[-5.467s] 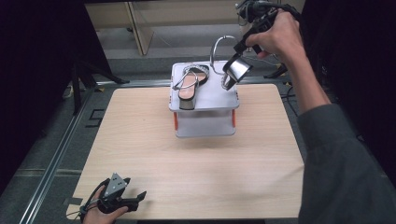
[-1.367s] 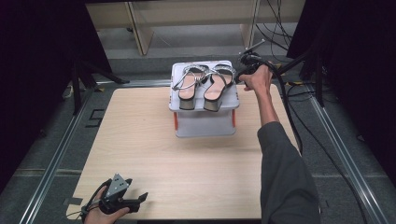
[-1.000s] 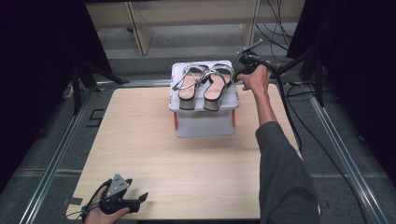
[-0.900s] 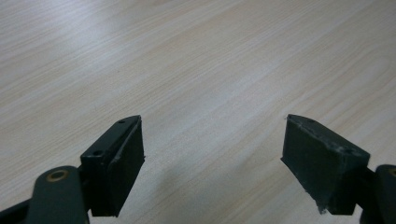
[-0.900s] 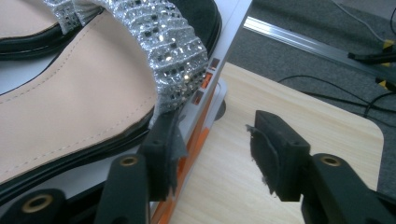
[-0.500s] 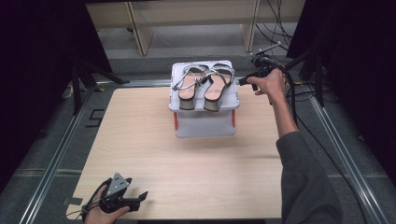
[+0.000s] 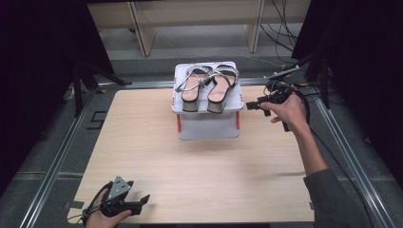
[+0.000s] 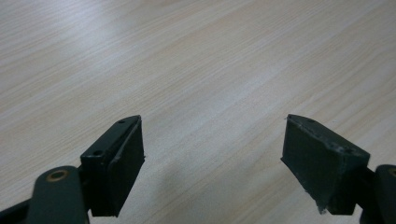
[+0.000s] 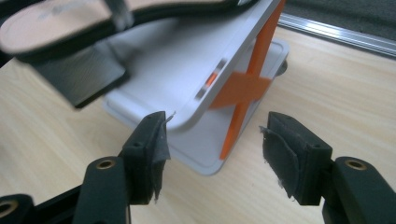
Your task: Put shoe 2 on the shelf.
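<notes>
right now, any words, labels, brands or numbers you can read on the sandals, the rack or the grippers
No text can be read.
Sandal insole: a faint mark near the heel end, too blurred to read.
White rack: no lettering shows; the orange cross brace is a plain part, not a sign.
Both grippers' fingers: no marking.

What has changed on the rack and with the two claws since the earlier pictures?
The right claw set the second sandal on the white rack beside the first sandal, let go, and drew back to the rack's right, jaws open. The left claw stayed open at the table's near corner.
</notes>
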